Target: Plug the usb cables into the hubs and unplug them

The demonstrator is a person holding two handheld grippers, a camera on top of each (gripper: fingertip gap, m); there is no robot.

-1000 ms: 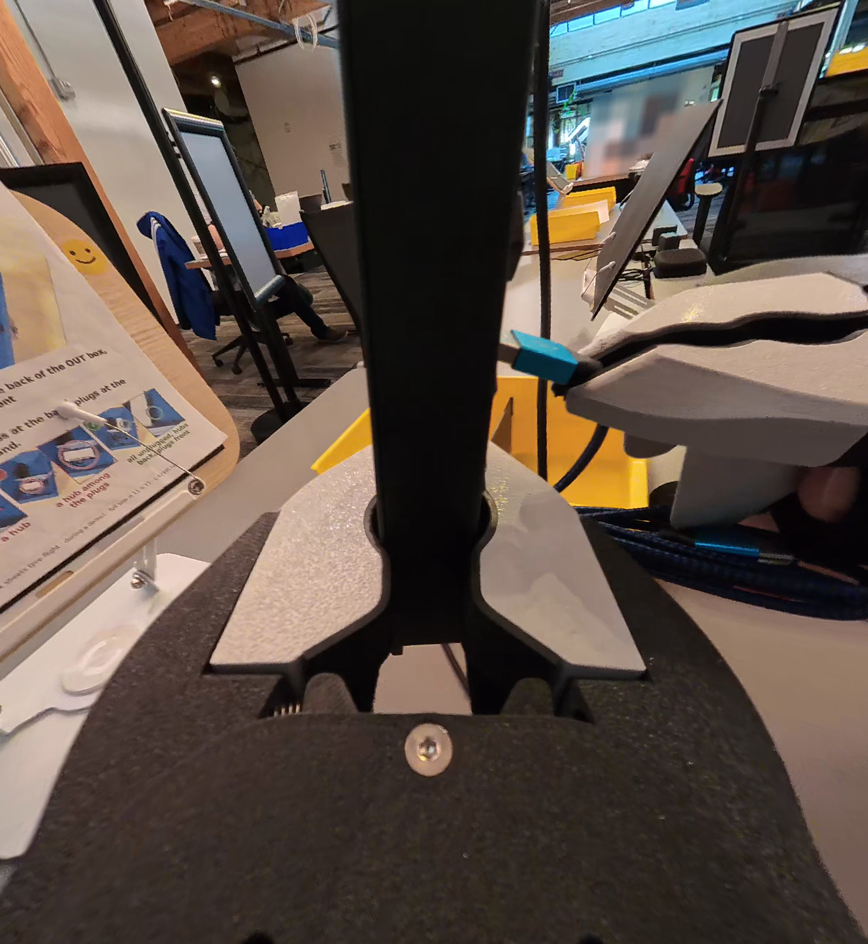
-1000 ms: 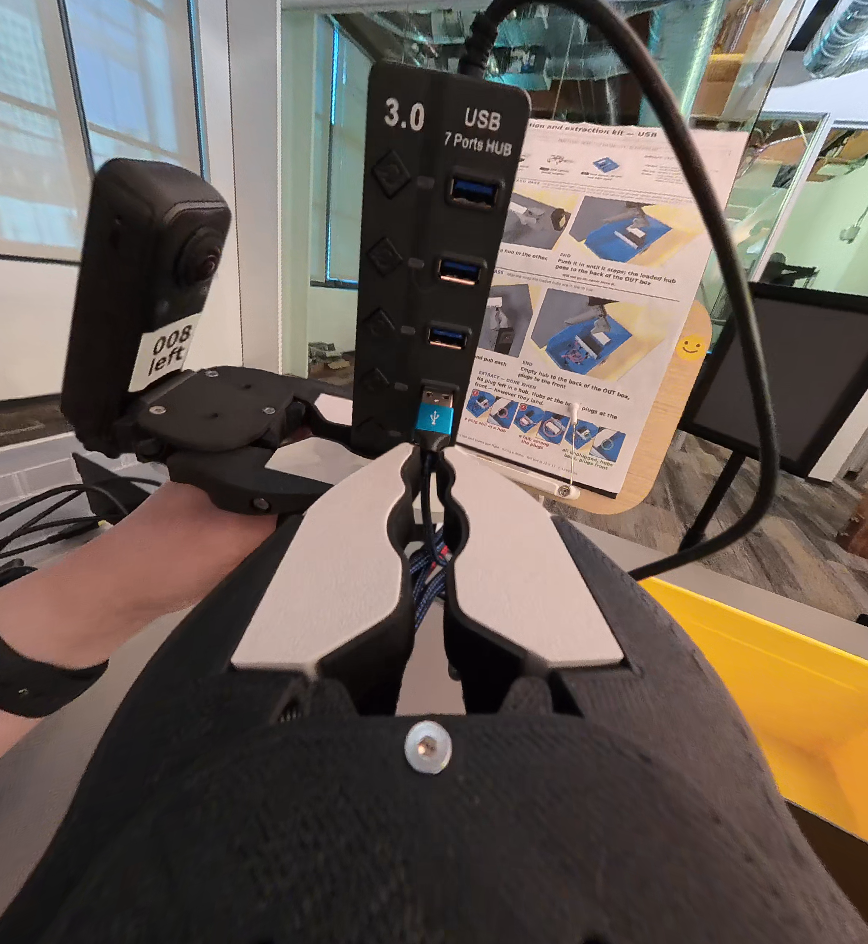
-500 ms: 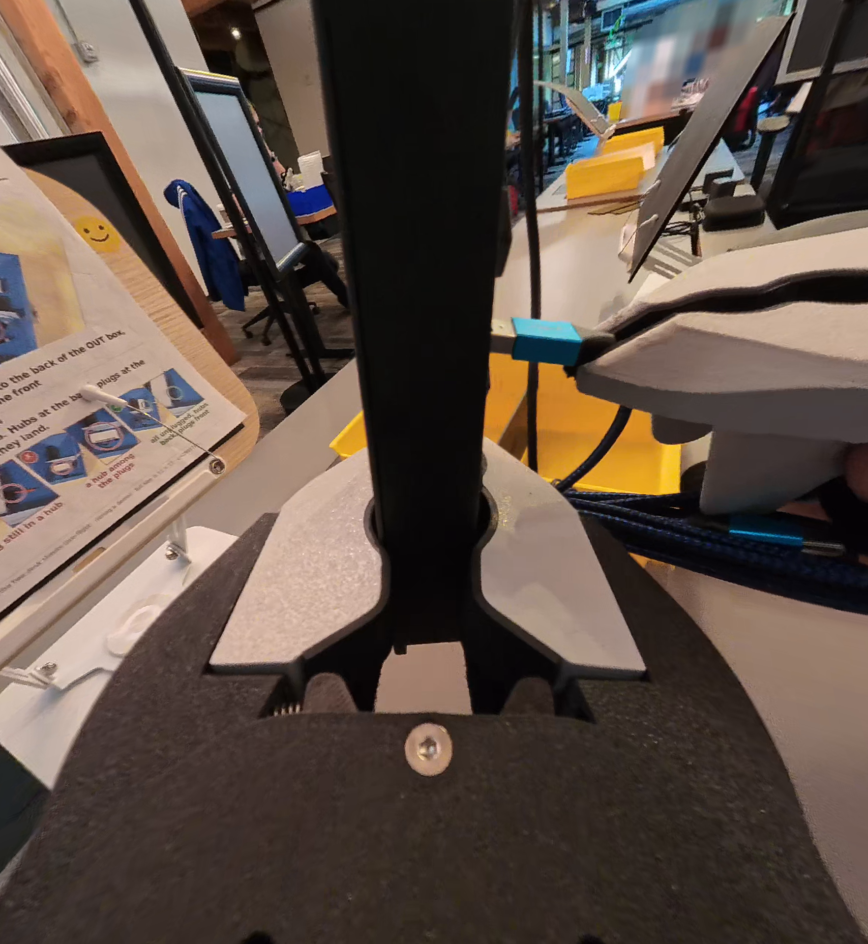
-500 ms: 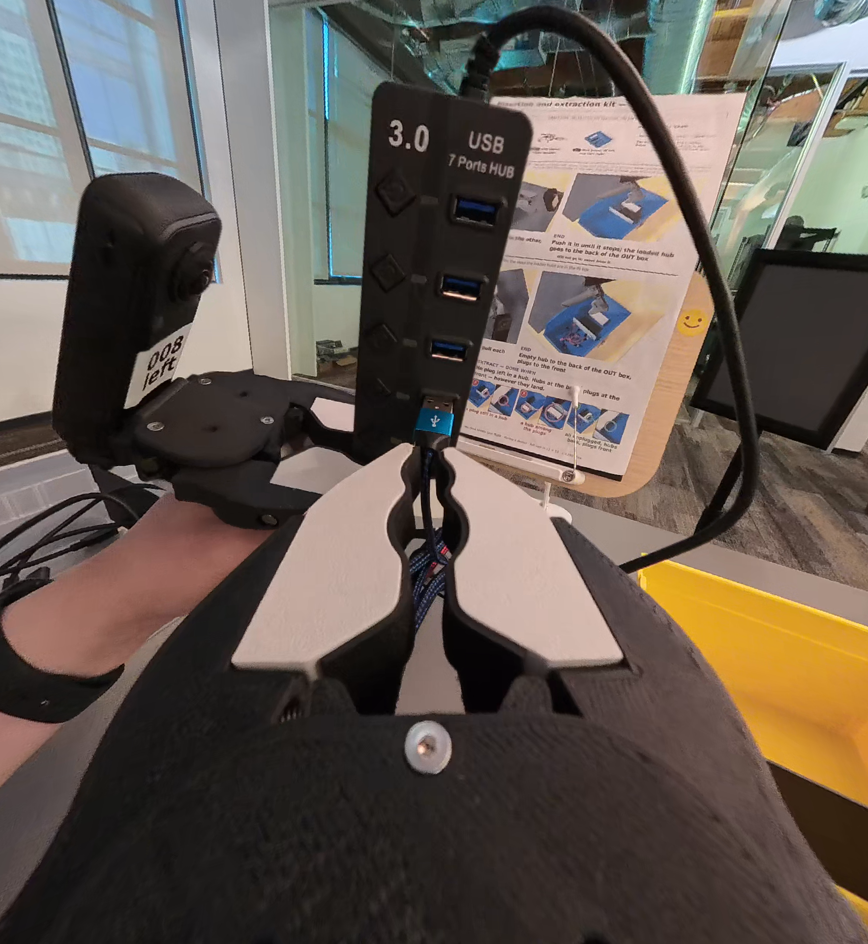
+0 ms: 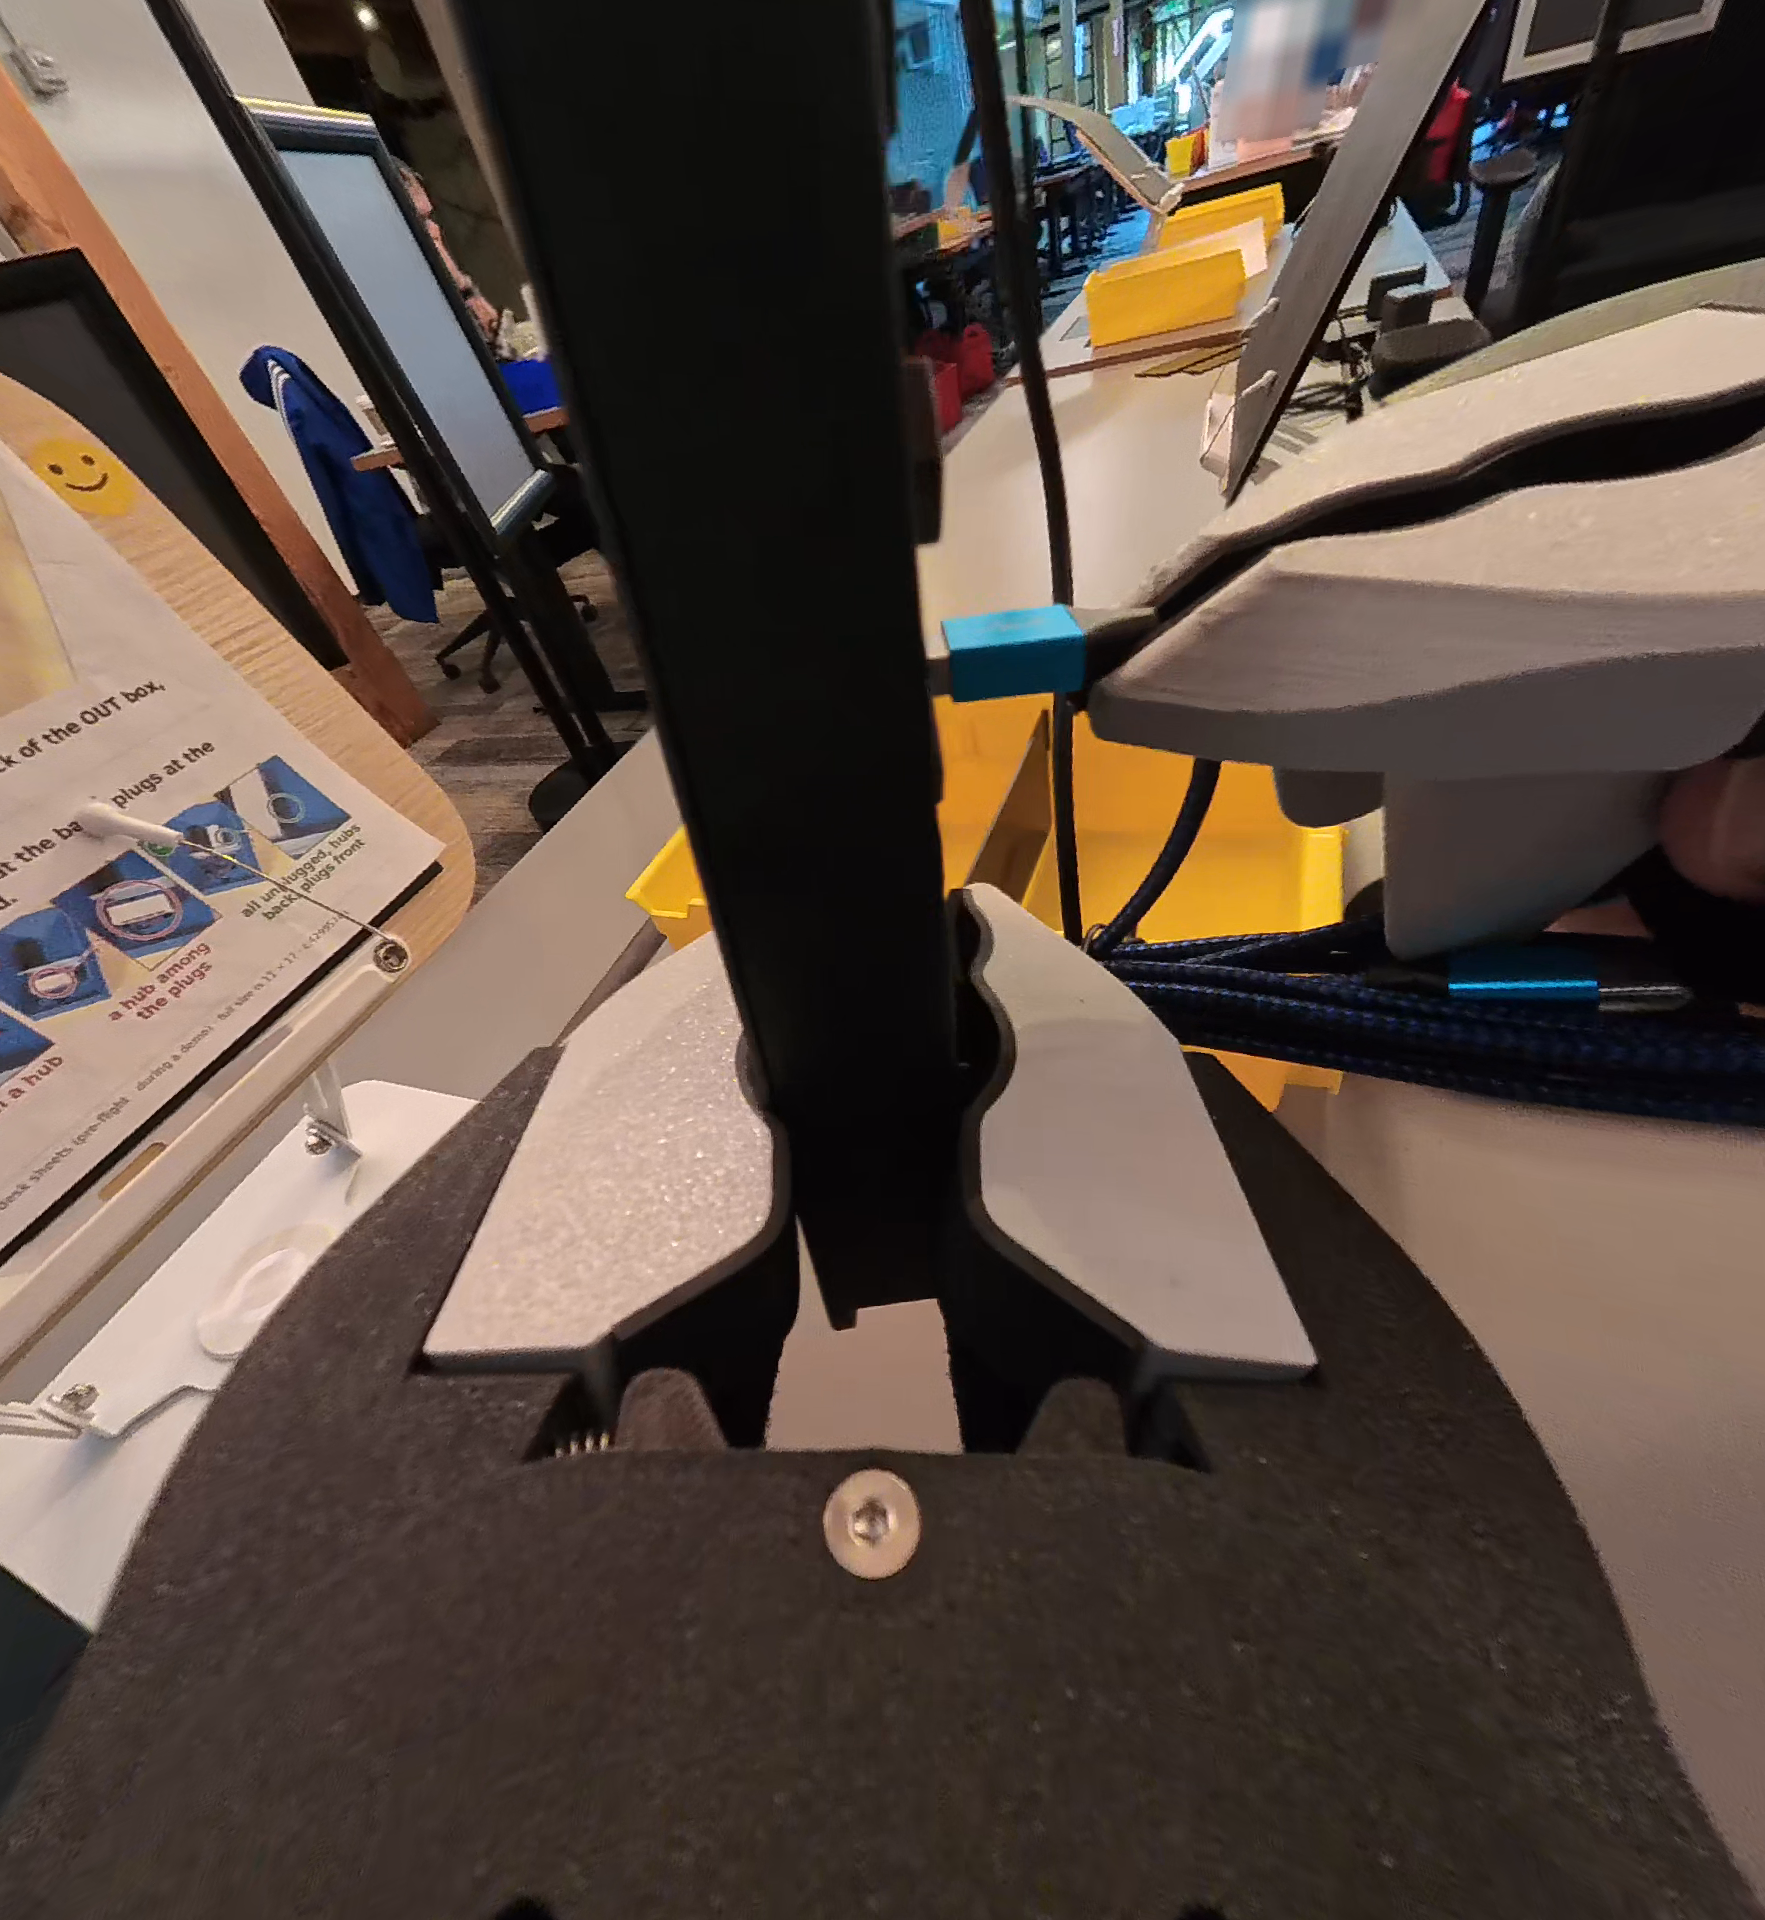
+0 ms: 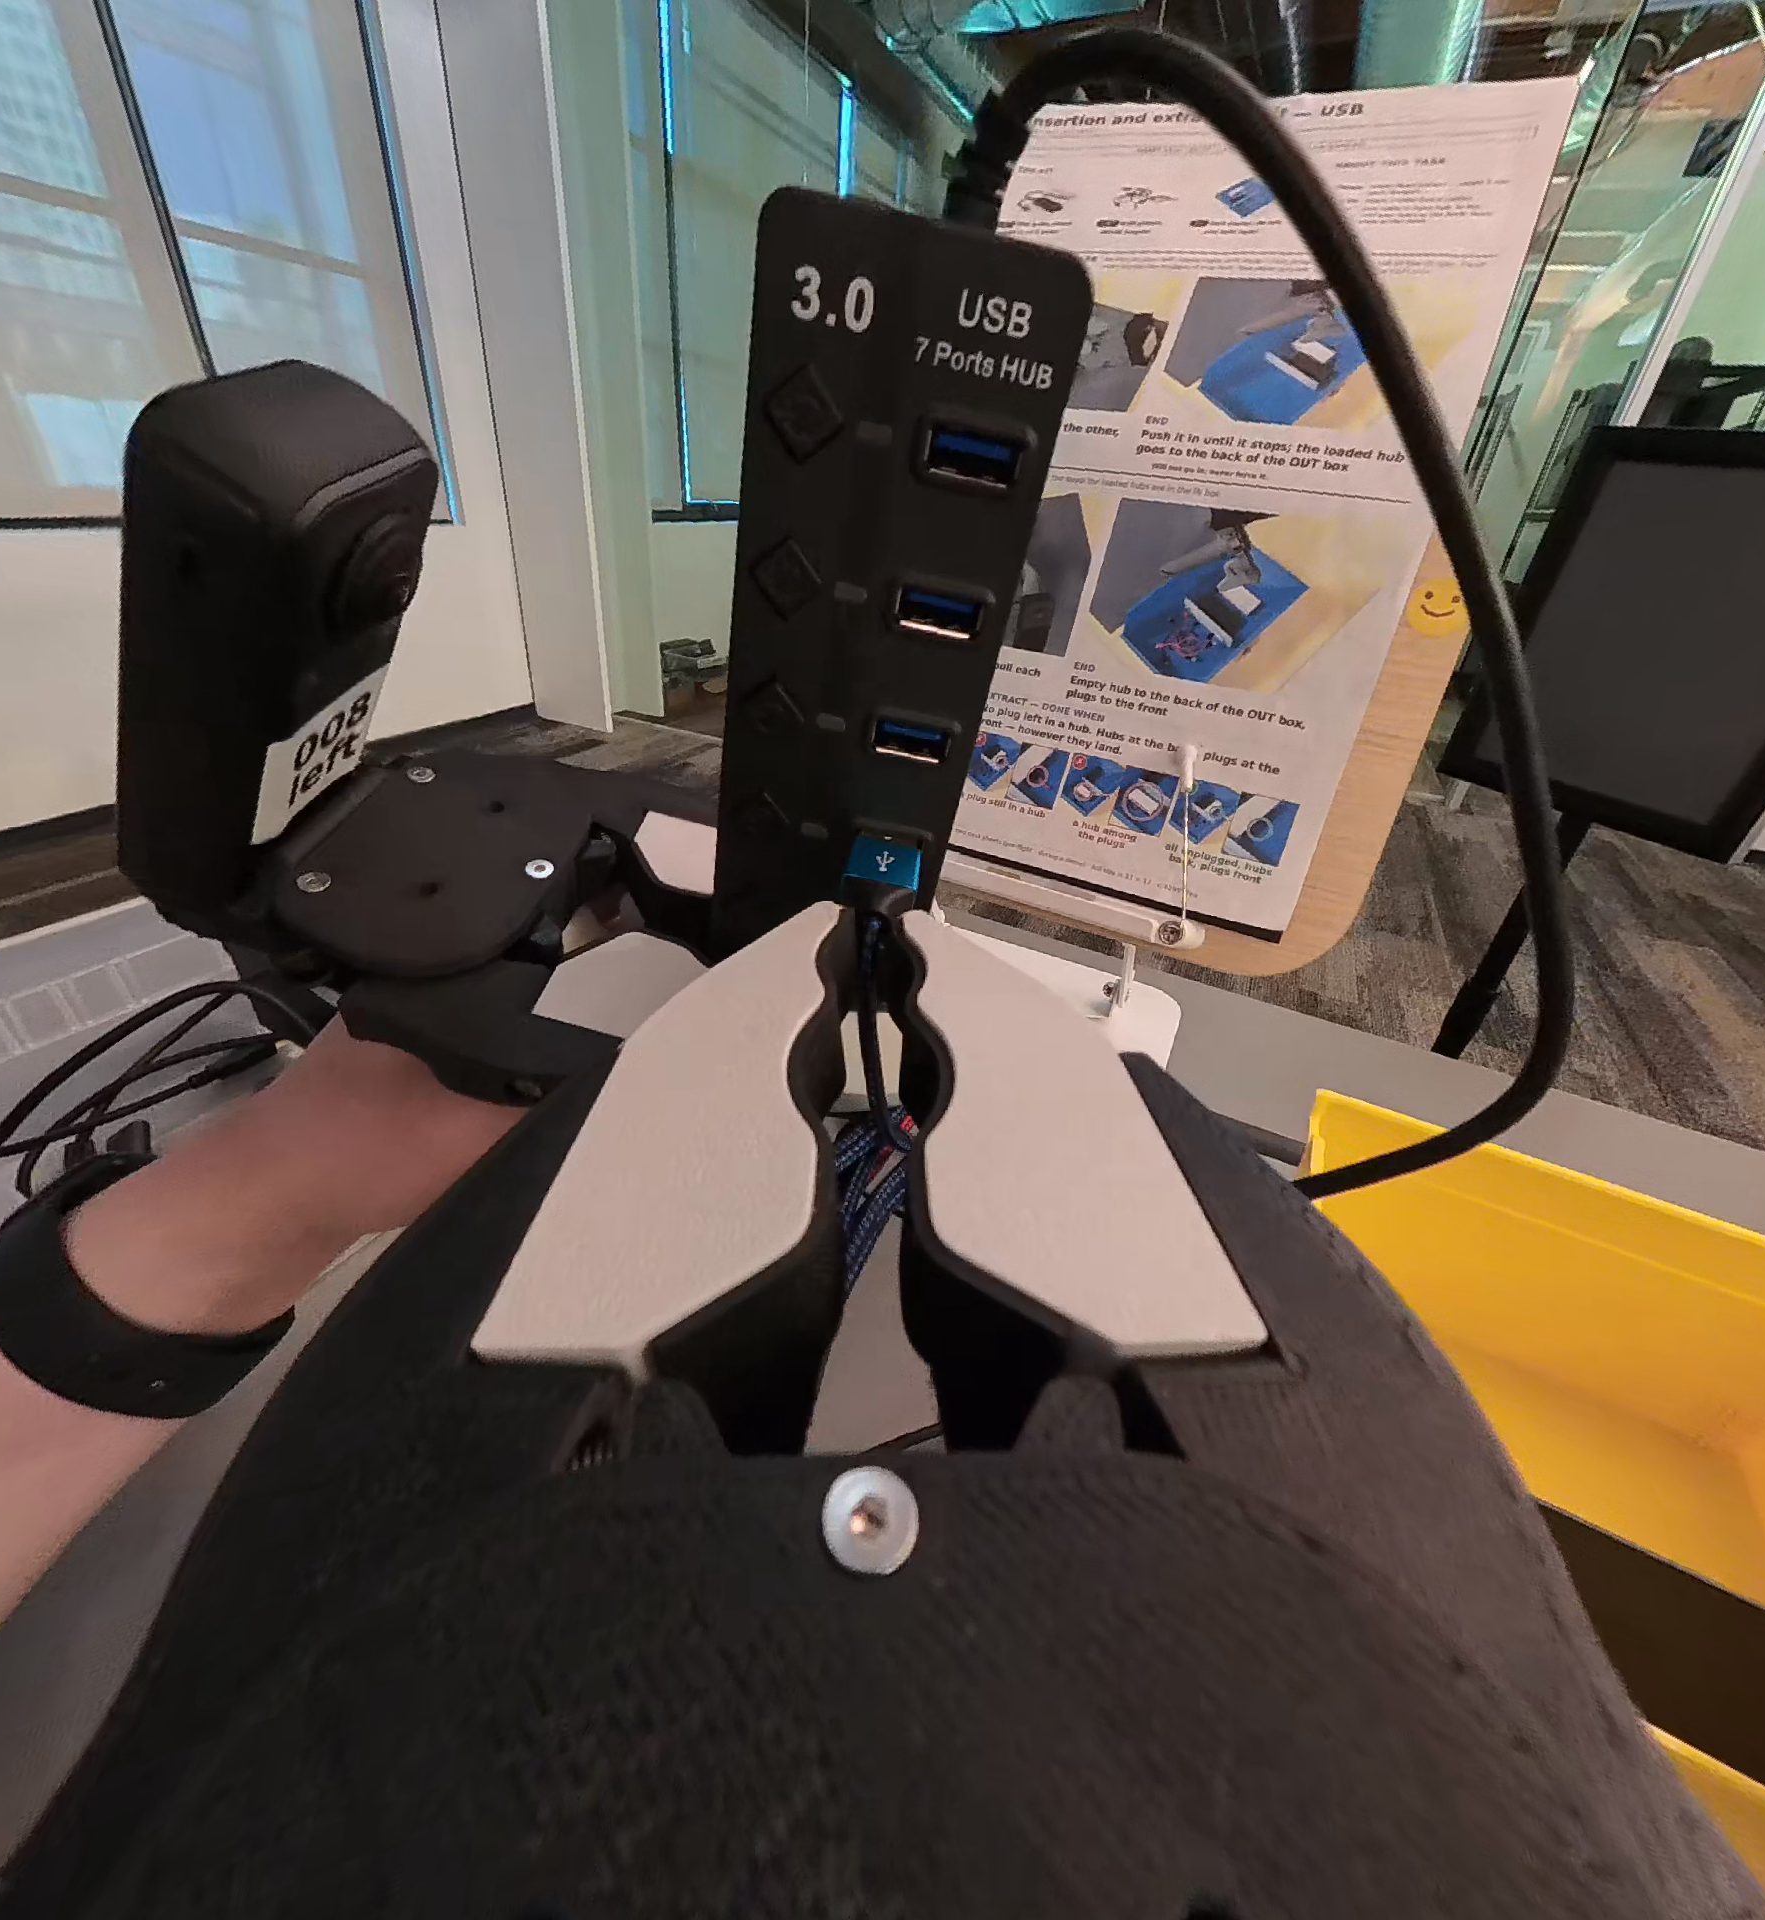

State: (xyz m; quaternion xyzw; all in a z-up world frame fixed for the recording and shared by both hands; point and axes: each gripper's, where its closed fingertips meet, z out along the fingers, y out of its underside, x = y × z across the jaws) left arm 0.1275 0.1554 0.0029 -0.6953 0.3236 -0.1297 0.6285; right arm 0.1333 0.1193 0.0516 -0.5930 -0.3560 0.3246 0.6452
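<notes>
held upright in the left gripper [image 5: 862, 997], jaws clamped on the lower end: black usb hub [image 6: 888, 540], long axis running bottom to top through the middle of the frame in both views. in the right wrist view, port face turned toward the camera, 3 empty blue ports stacked down the hub's right side, a 4th at the bottom already taken up by the blue usb plug [image 6: 883, 868]. pinched in the right gripper [image 6: 873, 935], jaws closed on the braided cable just behind that plug, directly below it at frame centre. in the left wrist view, same plug [image 5: 1011, 652] seen side-on at centre right, pointing left, metal tip hidden against the hub's right edge; depth of seating not clear from either view. plug axis square to the hub's long axis, so likely either a final straight push toward the hub or a straight pull away from it, hub braced by the left gripper. right gripper plainly the nearer to the plug. hub's own black lead [image 6: 1460, 582] looping from the top, down the right of the frame toward the yellow bin [image 6: 1584, 1351]. more blue braided cables [image 5: 1480, 1049] lying at centre right of the left wrist view.
</notes>
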